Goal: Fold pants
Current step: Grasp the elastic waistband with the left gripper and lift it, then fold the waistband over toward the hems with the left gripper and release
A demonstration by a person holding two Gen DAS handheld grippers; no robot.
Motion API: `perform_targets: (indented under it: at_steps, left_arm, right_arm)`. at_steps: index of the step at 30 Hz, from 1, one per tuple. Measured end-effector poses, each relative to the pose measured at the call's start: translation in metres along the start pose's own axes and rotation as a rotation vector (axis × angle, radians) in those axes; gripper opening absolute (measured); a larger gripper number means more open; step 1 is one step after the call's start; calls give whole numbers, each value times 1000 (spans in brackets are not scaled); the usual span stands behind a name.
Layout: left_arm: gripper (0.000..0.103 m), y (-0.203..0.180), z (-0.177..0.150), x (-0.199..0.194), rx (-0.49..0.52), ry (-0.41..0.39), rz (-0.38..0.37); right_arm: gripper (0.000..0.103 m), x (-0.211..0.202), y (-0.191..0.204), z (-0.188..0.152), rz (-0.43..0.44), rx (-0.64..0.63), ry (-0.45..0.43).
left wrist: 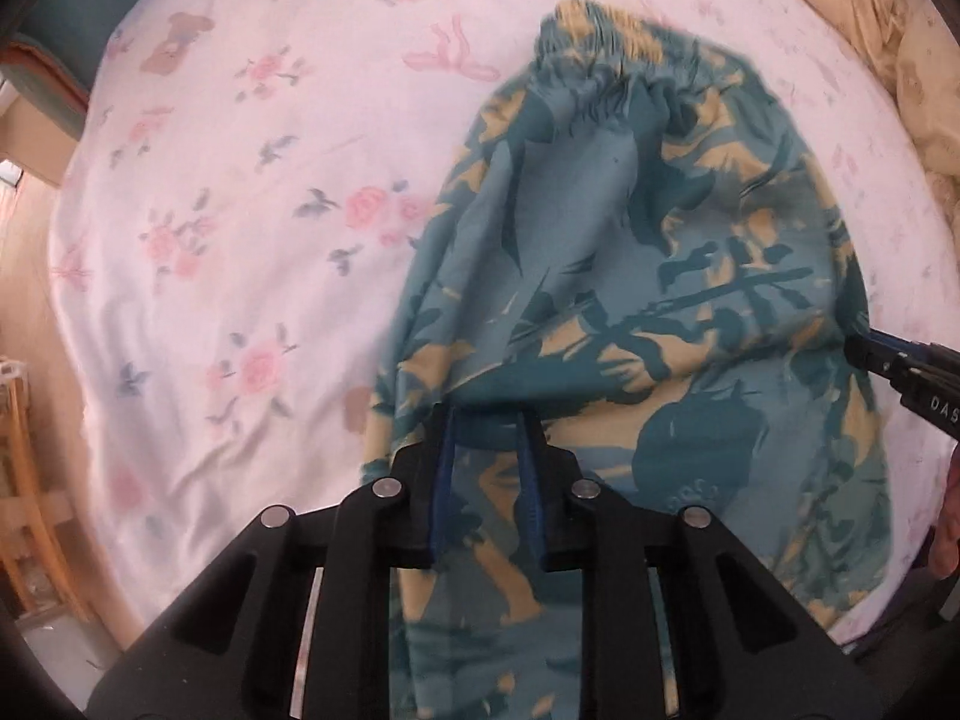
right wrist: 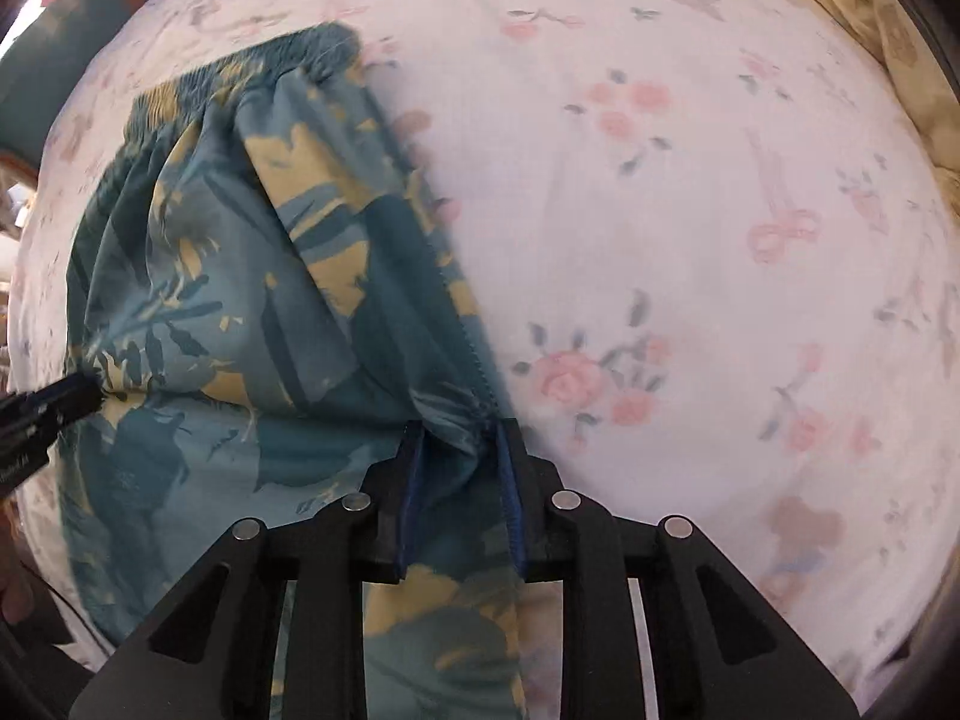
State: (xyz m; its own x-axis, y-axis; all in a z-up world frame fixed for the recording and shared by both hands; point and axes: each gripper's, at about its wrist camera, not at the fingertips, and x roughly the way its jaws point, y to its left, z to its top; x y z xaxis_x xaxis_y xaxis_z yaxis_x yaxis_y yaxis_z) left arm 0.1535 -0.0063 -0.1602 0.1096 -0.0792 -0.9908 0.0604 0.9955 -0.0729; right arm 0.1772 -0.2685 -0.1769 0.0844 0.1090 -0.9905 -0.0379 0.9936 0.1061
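The pants [left wrist: 630,276] are teal with a yellow leaf print and lie on a white floral bedsheet [left wrist: 240,210]. Their gathered elastic waistband [left wrist: 600,54] is at the far end. My left gripper [left wrist: 487,420] is shut on the near fabric fold and lifts it. My right gripper [right wrist: 461,432] is shut on the pants [right wrist: 252,276] at a seamed edge. Each gripper shows in the other's view, the right one [left wrist: 900,369] at the right edge and the left one [right wrist: 54,408] at the left edge. Part of the pants hangs under both grippers.
A crumpled beige quilt [left wrist: 870,30] lies at the far right of the bed, also in the right wrist view [right wrist: 900,60]. A wooden frame [left wrist: 24,480] stands left of the bed. A teal headboard or cushion [left wrist: 66,18] is at the far left.
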Motion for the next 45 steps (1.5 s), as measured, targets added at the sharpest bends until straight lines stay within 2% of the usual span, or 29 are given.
perform_targets:
  at_steps: [3, 4, 5, 7, 9, 11, 12, 14, 18, 19, 20, 22, 24, 25, 26, 28, 30, 33, 36, 38, 45]
  left_arm:
    - [33, 16, 19, -17, -98, -11, -87]
    - [46, 23, 28, -20, -136, -12, -121]
    - [60, 31, 42, -24, -194, -17, -154]
    - [69, 36, 63, -30, -220, -51, -203]
    - [69, 32, 89, -27, -161, -68, -242]
    - [67, 25, 107, -17, -90, -76, -245]
    - [67, 21, 117, -8, -64, -77, -226]
    - [65, 15, 136, 6, -29, -55, -242]
    - [51, 7, 164, 34, 18, -14, -270]
    - [38, 5, 168, 40, 35, 5, -299]
    - [32, 1, 168, 45, 62, 26, -323]
    - [29, -3, 169, 47, 112, 30, -335]
    - [21, -5, 170, 46, 148, 38, -345]
    - [16, -7, 172, 46, 169, 38, -342]
    - [15, -8, 174, 41, 192, 35, -349]
    - [15, -13, 186, 33, 221, 2, -344]
    - [15, -11, 201, 13, 230, -53, -343]
    - [15, -14, 223, -28, 266, -194, -329]
    - [16, -22, 226, -63, 361, -319, -310]
    - [16, -22, 214, -78, 401, -346, -310]
    - [16, -37, 148, -96, 565, -421, -280]
  right_arm:
    - [29, -30, -4, 26, 126, -28, -79]
    - [36, -37, -5, 35, 175, -34, -102]
    - [56, -42, -7, 45, 207, -34, -125]
    - [67, -48, -12, 66, 252, -15, -169]
    - [67, -39, -18, 90, 323, 36, -155]
    - [67, -22, -16, 111, 380, 66, -119]
    - [67, -16, -12, 120, 384, 63, -112]
    - [67, -3, -1, 135, 380, 38, -95]
    - [67, 27, 12, 153, 365, 24, -46]
    - [67, 31, 10, 155, 359, 16, -33]
    - [67, 34, 9, 154, 352, 9, -22]
    - [64, 46, 13, 157, 322, -9, 3]
    - [46, 46, 20, 161, 356, -54, -24]
    - [28, 45, 23, 164, 366, -68, -27]
    - [25, 40, 30, 166, 322, -110, -45]
    - [18, 33, 40, 173, 280, -179, -57]
    - [17, 10, 45, 188, 249, -230, -132]
    - [17, -33, 44, 212, 237, -250, -268]
    - [17, -66, 42, 219, 230, -287, -349]
    - [17, -83, 44, 211, 230, -331, -364]
    - [17, -108, 49, 130, 208, -491, -407]
